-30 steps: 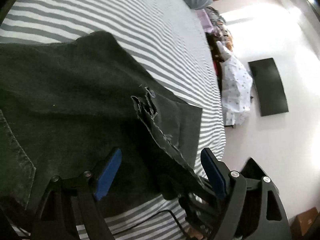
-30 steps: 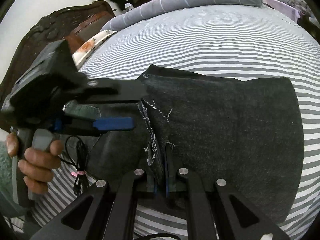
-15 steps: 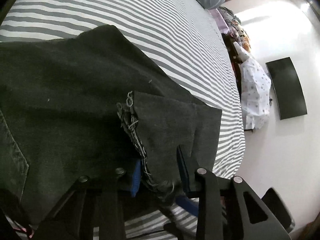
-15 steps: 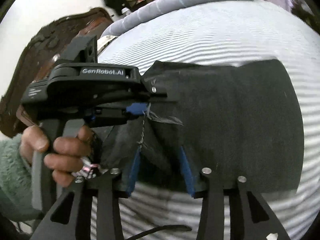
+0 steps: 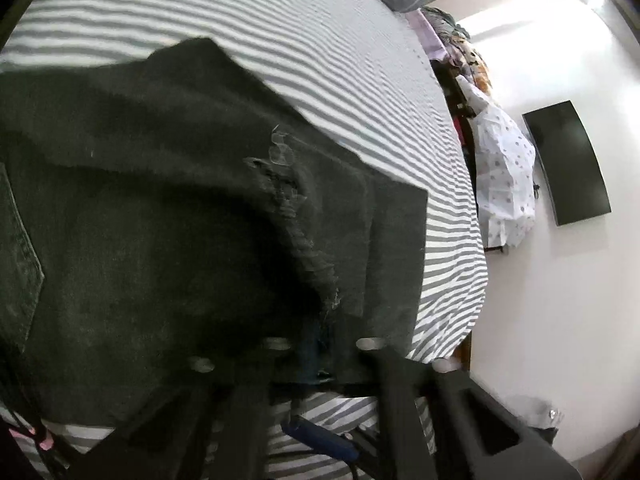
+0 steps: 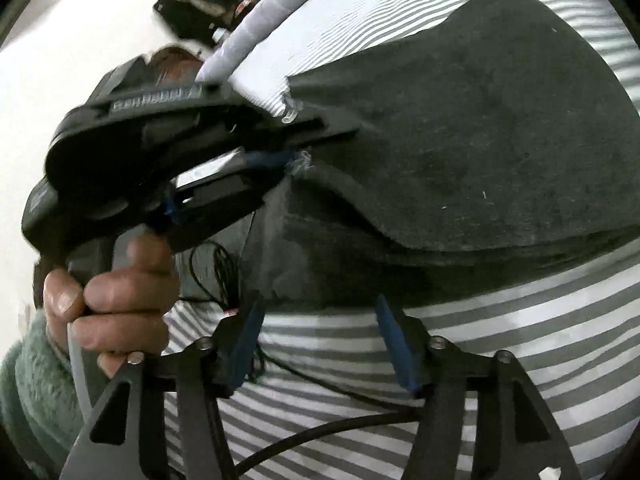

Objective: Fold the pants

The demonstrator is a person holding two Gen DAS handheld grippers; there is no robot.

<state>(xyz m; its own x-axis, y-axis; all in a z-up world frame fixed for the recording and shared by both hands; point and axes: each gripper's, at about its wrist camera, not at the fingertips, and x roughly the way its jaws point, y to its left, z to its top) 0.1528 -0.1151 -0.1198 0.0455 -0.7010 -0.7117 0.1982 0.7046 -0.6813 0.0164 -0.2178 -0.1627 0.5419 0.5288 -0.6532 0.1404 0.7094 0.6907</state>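
Dark grey denim pants [image 5: 160,220] lie folded on a striped bed and also show in the right wrist view [image 6: 480,140]. My left gripper [image 5: 320,344] is shut on the frayed leg hem [image 5: 304,248] and lifts it off the lower layer. In the right wrist view the left gripper [image 6: 292,160] pinches that hem at the pants' left edge. My right gripper [image 6: 320,336] is open and empty, with blue pads [image 6: 394,340], just in front of the pants' near edge above the bed sheet.
The grey and white striped bed sheet [image 5: 320,40] runs to an edge at the right. A grey pillow [image 6: 272,12] lies at the head. A patterned cloth [image 5: 504,184] and a black screen [image 5: 564,160] are beside the bed. A black cable [image 6: 320,436] trails below.
My left gripper has shut on the frayed hem. My right gripper has let go, opened wide and drawn back off the pants toward the near edge.
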